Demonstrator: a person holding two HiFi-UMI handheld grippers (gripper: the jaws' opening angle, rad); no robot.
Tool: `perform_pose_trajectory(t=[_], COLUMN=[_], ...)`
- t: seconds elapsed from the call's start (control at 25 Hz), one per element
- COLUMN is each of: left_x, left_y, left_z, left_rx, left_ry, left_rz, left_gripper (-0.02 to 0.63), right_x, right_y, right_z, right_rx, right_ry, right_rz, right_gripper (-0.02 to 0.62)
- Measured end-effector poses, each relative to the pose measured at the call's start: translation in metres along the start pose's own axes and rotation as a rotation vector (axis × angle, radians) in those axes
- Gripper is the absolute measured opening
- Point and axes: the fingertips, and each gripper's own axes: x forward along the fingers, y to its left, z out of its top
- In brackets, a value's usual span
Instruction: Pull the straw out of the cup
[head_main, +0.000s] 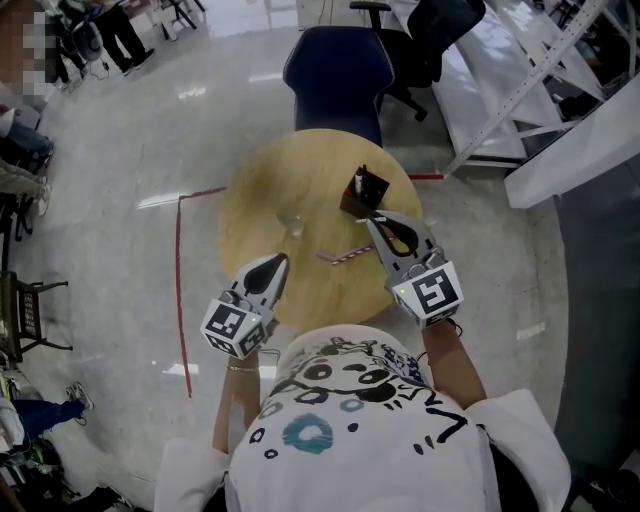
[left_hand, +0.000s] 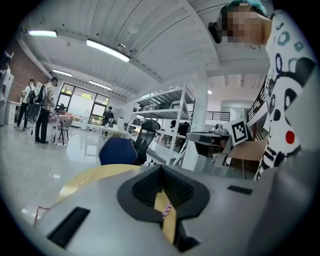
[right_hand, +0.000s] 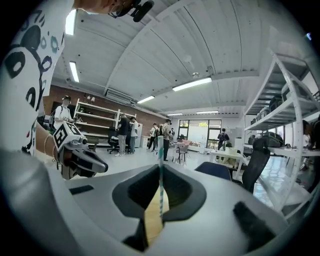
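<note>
A clear glass cup (head_main: 293, 226) stands near the middle of the round wooden table (head_main: 255, 190) with no straw in it. On the tabletop between the two grippers lies a red-and-white striped straw (head_main: 345, 257). My right gripper (head_main: 374, 220) hovers over the table's right side, and in its own view the right gripper (right_hand: 161, 172) is shut on a thin teal-and-white striped straw (right_hand: 160, 150) that stands upright. Near the table's front edge, my left gripper (head_main: 274, 264) has its jaws together and holds nothing. Through the narrow slit of the left gripper (left_hand: 161, 170) I see the red-striped straw (left_hand: 168, 210).
A small dark box (head_main: 365, 192) sits at the table's far right, just beyond the right gripper. A blue chair (head_main: 338, 70) stands behind the table, with a black office chair (head_main: 430, 40) further back. Red tape (head_main: 180, 280) marks the floor on the left. White shelving (head_main: 530, 80) is at the right.
</note>
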Motion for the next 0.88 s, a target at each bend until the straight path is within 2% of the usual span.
perform_pose_trajectory(t=[0.56, 0.88], left_x=[0.007, 0.014], left_y=[0.0, 0.001], left_z=[-0.001, -0.002], left_rx=[-0.018, -0.022], left_ry=[0.005, 0.008], left_rz=[-0.004, -0.01], left_gripper=[0.017, 0.017], right_x=[0.0, 0.001], right_y=[0.008, 0.01], right_z=[-0.03, -0.044], right_rx=[0.068, 0.073], right_ry=[0.056, 0.084], right_rz=[0.034, 0.042], right_gripper=[0.04, 0.038])
